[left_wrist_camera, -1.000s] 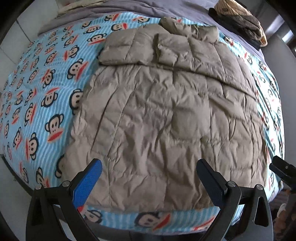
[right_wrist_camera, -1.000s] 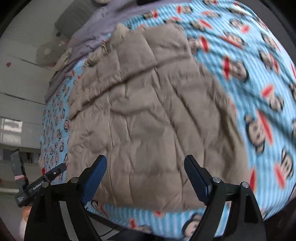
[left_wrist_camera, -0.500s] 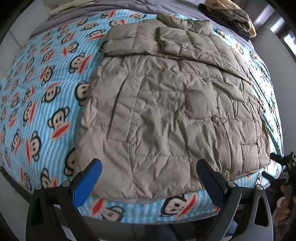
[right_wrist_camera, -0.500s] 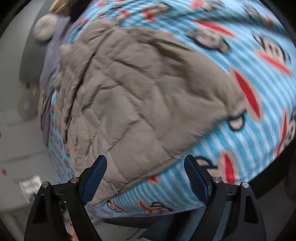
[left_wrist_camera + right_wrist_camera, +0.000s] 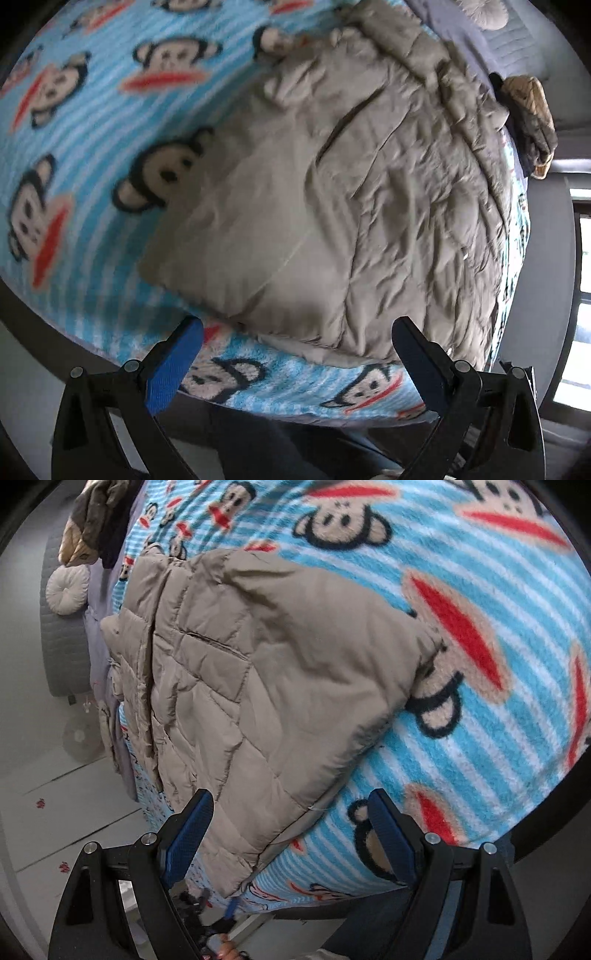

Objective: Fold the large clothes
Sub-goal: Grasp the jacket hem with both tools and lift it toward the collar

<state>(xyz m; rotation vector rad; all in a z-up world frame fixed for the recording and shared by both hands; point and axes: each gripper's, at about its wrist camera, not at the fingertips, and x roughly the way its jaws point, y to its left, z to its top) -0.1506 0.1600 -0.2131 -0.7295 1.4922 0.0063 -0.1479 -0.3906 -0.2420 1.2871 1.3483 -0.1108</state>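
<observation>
Both cameras are swung well off their earlier angles: the left one is now turned toward the hem corner on its side, and the right one is dropped in close over the opposite hem corner. So yeah, the tan quilted jacket (image 5: 369, 192) is seen spread flat on the monkey-print blanket (image 5: 74, 147) that covers the bed, filling the middle and right of the left frame, with its collar end up at the top centre. In the right view, the jacket (image 5: 258, 686) is laid across the centre and left, its near corner hanging toward the lower middle of the frame.

The left tongs (image 5: 295, 358) are held wide apart at the bottom of the frame, nothing between the blue pads, just short of the hem. The right tongs (image 5: 291, 834) are spread wide too, with the jacket's corner sitting between the pads but not pinched.

A pile of dark and beige clothes (image 5: 532, 122) is spotted at the upper right of the left view, and a round white cushion (image 5: 68, 590) at the upper left of the right view.
</observation>
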